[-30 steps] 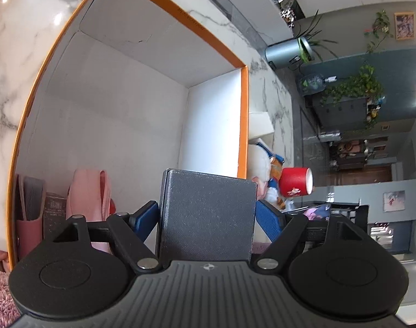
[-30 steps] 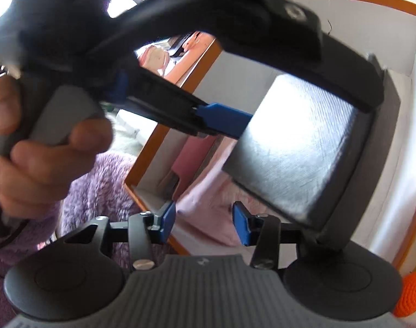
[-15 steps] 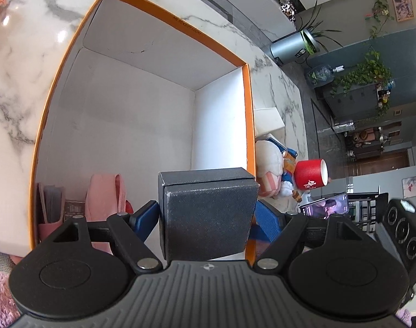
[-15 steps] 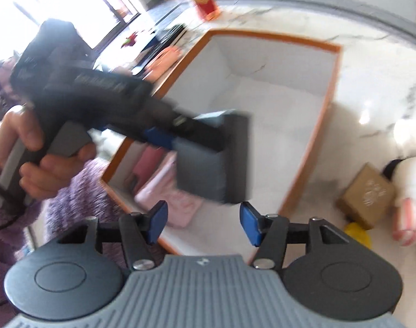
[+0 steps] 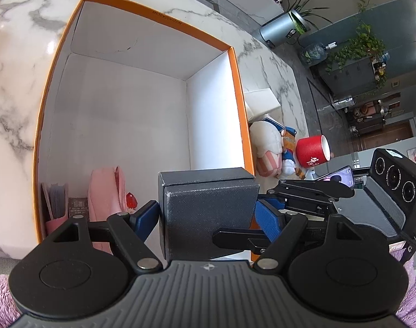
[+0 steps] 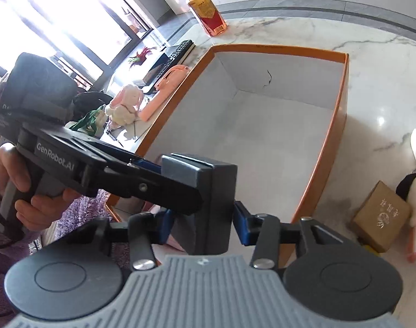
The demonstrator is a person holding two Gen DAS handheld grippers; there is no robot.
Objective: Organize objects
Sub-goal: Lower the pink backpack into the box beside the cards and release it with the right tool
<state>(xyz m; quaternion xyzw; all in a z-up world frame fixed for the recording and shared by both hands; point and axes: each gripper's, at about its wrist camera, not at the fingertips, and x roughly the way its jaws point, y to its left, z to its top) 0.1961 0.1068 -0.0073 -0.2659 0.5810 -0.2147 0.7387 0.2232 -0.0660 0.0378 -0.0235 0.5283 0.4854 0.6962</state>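
Note:
A dark grey box (image 5: 208, 213) is held above the near edge of the orange-rimmed white box (image 5: 236, 87). My left gripper (image 5: 208, 218) is shut on its sides. My right gripper (image 6: 202, 225) has come in from the right, with its blue fingertips (image 6: 240, 225) at both sides of the same grey box (image 6: 216, 191). The right gripper's jaws look closed on it, though contact is not certain. Inside the big box (image 6: 328, 142), at its near left corner, lie a pink pouch (image 5: 104, 191) and a small card holder (image 5: 56, 199).
On the marble table right of the big box are a plush toy (image 5: 268, 147), a red mug (image 5: 313, 150), a white box (image 5: 261, 99) and a brown cardboard box (image 6: 380, 216). A juice bottle (image 6: 208, 11), keyboard (image 6: 177, 52) and pink items lie farther off.
The left gripper lifted the grey box back toward the big box's near edge. The right gripper moved in and brought its fingers around the grey box.

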